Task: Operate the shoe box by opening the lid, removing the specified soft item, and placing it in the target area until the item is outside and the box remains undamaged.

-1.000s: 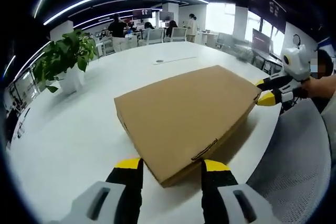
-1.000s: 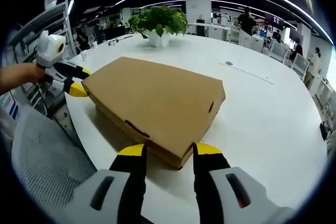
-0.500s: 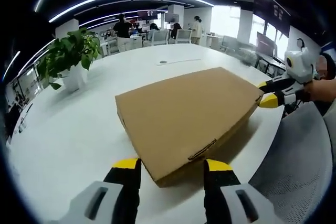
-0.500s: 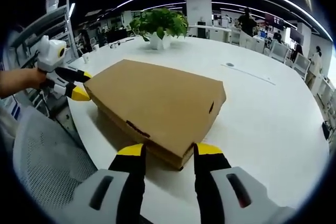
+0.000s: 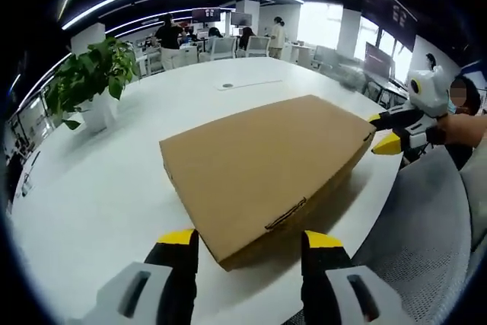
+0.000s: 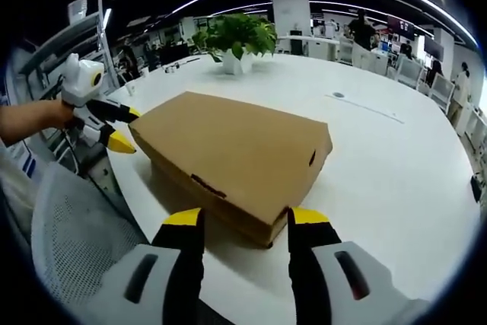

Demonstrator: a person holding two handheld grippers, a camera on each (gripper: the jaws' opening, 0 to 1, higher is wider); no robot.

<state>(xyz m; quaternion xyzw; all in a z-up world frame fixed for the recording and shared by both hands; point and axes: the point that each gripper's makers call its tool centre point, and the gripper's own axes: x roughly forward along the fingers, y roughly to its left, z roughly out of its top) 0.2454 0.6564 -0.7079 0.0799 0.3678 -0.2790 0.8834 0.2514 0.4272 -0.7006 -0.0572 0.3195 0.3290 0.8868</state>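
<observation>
Box (image 5: 262, 165) lid shut; left tongs (image 5: 249, 243), right tongs (image 6: 246, 222) spread at opposite corners.

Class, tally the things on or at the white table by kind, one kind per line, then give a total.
Closed brown cardboard shoe box: 1
Green potted plant in a white pot: 1
Yellow-tipped black grippers, left gripper and right gripper, open at opposite ends of the box: 2
Total: 4

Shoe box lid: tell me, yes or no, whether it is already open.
No. In the left gripper view the shoe box lies flat on the white table with its lid closed.
</observation>
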